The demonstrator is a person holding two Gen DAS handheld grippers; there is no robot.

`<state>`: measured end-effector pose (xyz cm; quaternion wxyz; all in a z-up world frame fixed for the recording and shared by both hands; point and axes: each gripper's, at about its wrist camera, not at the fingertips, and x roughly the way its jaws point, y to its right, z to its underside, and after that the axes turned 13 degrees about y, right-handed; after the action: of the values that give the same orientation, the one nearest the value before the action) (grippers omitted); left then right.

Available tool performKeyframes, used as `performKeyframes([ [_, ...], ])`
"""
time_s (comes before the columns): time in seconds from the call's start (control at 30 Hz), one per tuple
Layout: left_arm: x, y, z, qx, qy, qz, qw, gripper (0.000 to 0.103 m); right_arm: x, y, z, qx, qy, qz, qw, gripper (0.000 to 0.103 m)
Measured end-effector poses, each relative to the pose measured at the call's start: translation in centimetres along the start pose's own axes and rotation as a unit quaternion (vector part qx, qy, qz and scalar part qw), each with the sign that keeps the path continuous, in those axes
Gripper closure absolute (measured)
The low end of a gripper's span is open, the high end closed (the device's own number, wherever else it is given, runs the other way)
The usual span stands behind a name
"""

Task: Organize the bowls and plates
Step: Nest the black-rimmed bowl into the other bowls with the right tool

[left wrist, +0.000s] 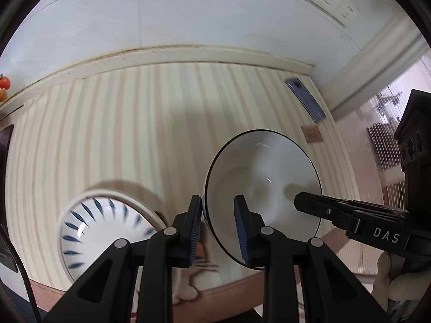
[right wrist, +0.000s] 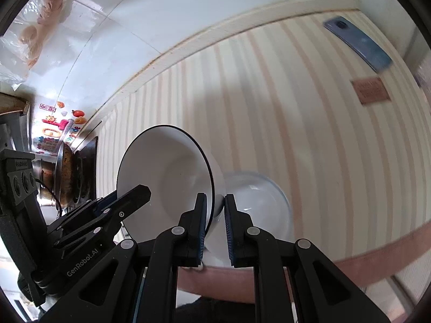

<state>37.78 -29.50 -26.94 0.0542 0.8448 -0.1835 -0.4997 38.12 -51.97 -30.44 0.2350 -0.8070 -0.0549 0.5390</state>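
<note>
While both my tongs clamp the white bowl by opposite sides of its rim, tilted above the striped cloth, my left gripper and right gripper face each other; a blue-patterned bowl sits nearby.

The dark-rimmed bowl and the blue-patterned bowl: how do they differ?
The dark-rimmed bowl is plain white inside; the blue-patterned bowl has blue leaf strokes. The dark-rimmed bowl is tilted, gripped by the right gripper, left gripper astride its rim; the blue-patterned bowl sits on the striped cloth. Both are round.
</note>
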Motion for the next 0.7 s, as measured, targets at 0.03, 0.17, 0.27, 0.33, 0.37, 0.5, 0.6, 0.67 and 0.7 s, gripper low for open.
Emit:
performKeyframes([
  [0.03,0.0,0.4,0.4,0.003,-0.003,0.002,1.0000,0.081,-0.3,0.4,0.4,0.003,0.000,0.002,1.000,0.088],
  [0.17,0.8,1.8,1.4,0.016,-0.015,0.005,0.9997,0.081,-0.8,2.2,1.7,0.020,-0.001,0.010,1.000,0.088],
  [0.27,1.4,2.6,2.0,0.025,-0.023,0.006,0.9994,0.081,-0.8,3.5,2.4,0.027,-0.005,0.014,1.000,0.088],
  [0.33,2.1,2.9,2.5,0.026,-0.031,0.005,0.9992,0.081,-0.6,4.1,2.7,0.030,-0.007,0.017,0.999,0.088],
  [0.37,2.4,3.0,2.7,0.027,-0.035,0.003,0.9990,0.081,-0.4,4.3,2.8,0.032,-0.008,0.018,0.999,0.088],
  [0.5,3.4,3.3,3.4,0.031,-0.046,-0.002,0.9985,0.081,0.3,5.1,3.0,0.033,-0.013,0.023,0.999,0.088],
  [0.6,3.9,3.5,3.7,0.031,-0.052,-0.006,0.9982,0.081,0.8,5.5,3.1,0.033,-0.018,0.027,0.999,0.088],
  [0.67,4.2,3.6,3.8,0.032,-0.055,-0.009,0.9979,0.081,1.2,5.6,3.2,0.032,-0.022,0.029,0.999,0.088],
  [0.7,4.3,3.7,3.9,0.034,-0.055,-0.011,0.9978,0.081,1.3,5.6,3.2,0.032,-0.024,0.030,0.999,0.088],
])
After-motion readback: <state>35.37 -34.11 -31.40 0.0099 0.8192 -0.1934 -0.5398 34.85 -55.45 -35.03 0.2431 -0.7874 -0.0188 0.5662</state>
